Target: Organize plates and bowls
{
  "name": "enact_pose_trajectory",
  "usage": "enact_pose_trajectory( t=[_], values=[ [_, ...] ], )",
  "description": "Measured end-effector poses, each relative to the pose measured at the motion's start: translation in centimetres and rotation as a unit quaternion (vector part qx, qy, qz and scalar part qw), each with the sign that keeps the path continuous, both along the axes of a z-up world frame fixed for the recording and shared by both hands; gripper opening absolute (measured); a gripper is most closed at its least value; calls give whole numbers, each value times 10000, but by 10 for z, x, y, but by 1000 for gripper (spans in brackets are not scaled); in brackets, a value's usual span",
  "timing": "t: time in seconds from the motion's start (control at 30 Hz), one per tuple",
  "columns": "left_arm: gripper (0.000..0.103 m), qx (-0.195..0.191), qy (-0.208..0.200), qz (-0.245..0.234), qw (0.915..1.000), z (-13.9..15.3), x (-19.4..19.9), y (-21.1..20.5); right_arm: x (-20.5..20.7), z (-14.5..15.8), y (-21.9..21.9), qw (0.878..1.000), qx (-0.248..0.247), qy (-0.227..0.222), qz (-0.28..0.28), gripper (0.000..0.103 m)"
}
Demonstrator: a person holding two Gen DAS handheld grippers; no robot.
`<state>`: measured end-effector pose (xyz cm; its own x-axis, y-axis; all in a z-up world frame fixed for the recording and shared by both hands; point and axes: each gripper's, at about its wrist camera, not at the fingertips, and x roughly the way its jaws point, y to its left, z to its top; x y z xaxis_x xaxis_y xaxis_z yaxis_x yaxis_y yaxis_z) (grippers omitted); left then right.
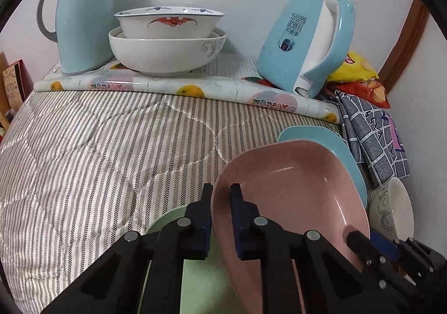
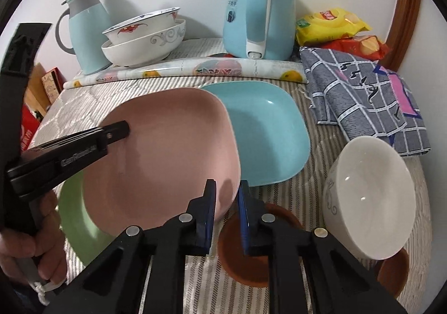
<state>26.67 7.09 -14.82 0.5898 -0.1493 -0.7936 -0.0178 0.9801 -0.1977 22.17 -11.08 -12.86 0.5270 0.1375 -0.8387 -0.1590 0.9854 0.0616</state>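
A pink square plate (image 1: 293, 188) is tilted up over a green plate (image 1: 167, 230) and a blue plate (image 1: 321, 140). My left gripper (image 1: 222, 196) is shut on the pink plate's near rim, one finger on each side. In the right wrist view my right gripper (image 2: 226, 194) is shut on the pink plate's (image 2: 167, 152) right corner, and the left gripper (image 2: 123, 129) clamps the opposite edge. The blue plate (image 2: 268, 132) lies flat behind and the green plate (image 2: 75, 216) sits under the pink one. A white bowl (image 2: 368, 196) leans on its side at the right.
Two stacked white bowls (image 1: 167, 43) sit at the back on a fruit-print mat (image 1: 195, 87), between a teal jug (image 1: 83, 15) and a blue kettle (image 1: 304, 40). A checked cloth (image 2: 363, 96) and snack bags (image 2: 329, 23) lie at the right. Brown saucers (image 2: 245, 258) lie near the front.
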Motion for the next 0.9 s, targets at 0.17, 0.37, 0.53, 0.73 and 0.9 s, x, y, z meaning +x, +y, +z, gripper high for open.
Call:
enact_pose_trajectory(
  t=[0.17,0.37,0.53,0.73,0.9],
  values=[
    [11,-67,-5,41,10000,4,-7,5,0,3,-1,9999,84,-57,-57,12],
    [11,30,-106,157,9998,14,-22,9,-6,13,1,9997,150,-187,-24,10],
    [11,50,-137,253,9996,19,-38,17,-15,21,6,9994,165,-296,39,9],
    [11,61,-175,373,9991,22,-56,28,-29,25,16,9991,123,-374,174,9],
    [11,58,-149,485,9987,21,-68,38,-36,27,25,9987,120,-400,282,8]
  ],
)
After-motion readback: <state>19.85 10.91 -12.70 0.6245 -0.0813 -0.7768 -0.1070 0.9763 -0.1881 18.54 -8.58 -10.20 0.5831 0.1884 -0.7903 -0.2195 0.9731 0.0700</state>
